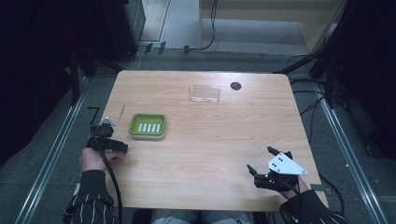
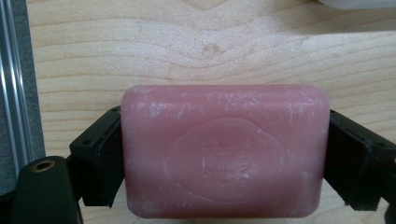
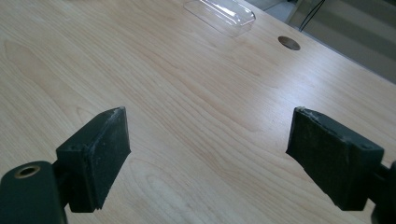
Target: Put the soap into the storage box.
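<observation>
Left hand-held gripper (image 2: pixel 224 154): clamping the pink soap bar across its 2 short ends; in the high view it is sitting at the lower left of the frame (image 1: pixel 111 140), at the desk's left edge, held by a hand in a striped sleeve.
Pink soap bar (image 2: pixel 224 151): sitting between the 2 black jaws in the lower centre of the left gripper view, both jaws touching it; rounded corners, an oval stamp pressed into its upper face, white scuffing along its edges; pale wood showing behind it.
Right hand-held gripper (image 3: pixel 208 156): standing wide apart, gripping nothing, bare wood showing between its 2 jaws; in the high view it is lying at the lower right of the frame (image 1: pixel 261 164), near the desk's front edge, carrying a grey 3-cornered plate.
Green soap dish (image 1: pixel 148 125): resting left of centre in the high view, just right of the left hand-held gripper, 5 white slots showing in its floor, holding nothing.
Clear plastic lid (image 1: pixel 204 94): lying in the upper centre of the high view, well apart from the dish; appearing at the top of the right gripper view (image 3: pixel 220 15).
Round dark grommet (image 1: pixel 236 86): sitting just right of the lid.
Desk (image 1: pixel 210 149): light wood, rounded corners.
</observation>
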### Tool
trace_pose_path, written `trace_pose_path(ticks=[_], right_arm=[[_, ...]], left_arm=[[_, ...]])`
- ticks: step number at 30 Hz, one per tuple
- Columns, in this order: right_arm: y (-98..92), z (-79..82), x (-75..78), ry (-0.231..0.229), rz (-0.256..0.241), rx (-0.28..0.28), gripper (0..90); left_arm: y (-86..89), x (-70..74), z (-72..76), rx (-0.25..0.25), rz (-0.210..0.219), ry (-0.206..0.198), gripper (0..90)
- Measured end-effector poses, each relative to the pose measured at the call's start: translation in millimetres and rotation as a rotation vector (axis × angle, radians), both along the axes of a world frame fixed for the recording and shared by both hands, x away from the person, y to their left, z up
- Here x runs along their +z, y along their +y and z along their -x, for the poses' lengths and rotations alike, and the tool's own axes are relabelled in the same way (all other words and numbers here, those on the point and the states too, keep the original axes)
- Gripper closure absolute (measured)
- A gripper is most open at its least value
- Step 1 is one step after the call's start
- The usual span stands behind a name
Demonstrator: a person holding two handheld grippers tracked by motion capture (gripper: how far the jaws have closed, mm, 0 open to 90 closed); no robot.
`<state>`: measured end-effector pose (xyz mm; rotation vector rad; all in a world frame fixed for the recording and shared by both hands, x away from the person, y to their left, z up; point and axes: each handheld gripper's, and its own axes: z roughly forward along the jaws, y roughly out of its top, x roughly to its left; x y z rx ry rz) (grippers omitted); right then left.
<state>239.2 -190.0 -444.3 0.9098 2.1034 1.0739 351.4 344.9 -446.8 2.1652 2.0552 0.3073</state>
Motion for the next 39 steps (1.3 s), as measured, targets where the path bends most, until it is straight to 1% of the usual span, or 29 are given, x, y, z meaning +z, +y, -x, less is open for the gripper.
trace_pose_path(ticks=[7,10,16,19,21,22,26,28,32,34,37,39], right_arm=[[-0.6,-0.1,0.1,-0.003,-0.001,0.000,13.5],[-0.5,-0.2,0.0,-0.001,0.000,0.001,13.5],[-0.3,0.0,0.1,0.000,-0.001,0.001,13.5],[-0.3,-0.2,0.0,0.001,0.000,0.002,13.5],[-0.6,-0.2,0.0,0.000,0.001,-0.001,13.5],[-0.7,-0.2,0.0,-0.001,0.002,-0.001,13.5],[-1.0,0.0,0.0,-0.003,0.000,-0.002,13.5],[-1.2,0.4,0.0,-0.002,-0.004,-0.003,13.5],[-1.7,0.4,-0.1,-0.003,-0.004,-0.003,13.5],[-1.4,0.2,-0.2,-0.002,-0.003,-0.002,13.5],[-1.3,0.5,-0.1,-0.002,-0.003,-0.003,13.5],[-1.6,0.5,-0.1,-0.003,-0.004,-0.005,13.5]], left_arm=[[-0.7,2.1,0.6,-0.004,0.018,-0.012,13.9],[-1.7,4.2,1.2,-0.008,0.035,-0.018,13.9],[-6.9,7.4,1.5,-0.033,0.052,-0.027,13.9],[-8.4,8.4,1.3,-0.041,0.052,-0.031,13.9],[-9.8,9.3,1.1,-0.044,0.067,-0.033,13.9],[-11.0,9.5,0.7,-0.051,0.067,-0.037,13.9],[-16.5,8.1,-1.1,-0.066,0.084,-0.032,13.9],[-18.1,8.0,-1.5,-0.071,0.082,-0.032,13.9],[-26.1,8.6,-2.4,-0.097,0.081,-0.029,13.9],[-28.6,8.3,-2.5,-0.104,0.088,-0.030,13.9],[-30.7,8.4,-2.5,-0.111,0.089,-0.030,13.9],[-35.3,8.6,-2.9,-0.128,0.088,-0.029,13.9]])
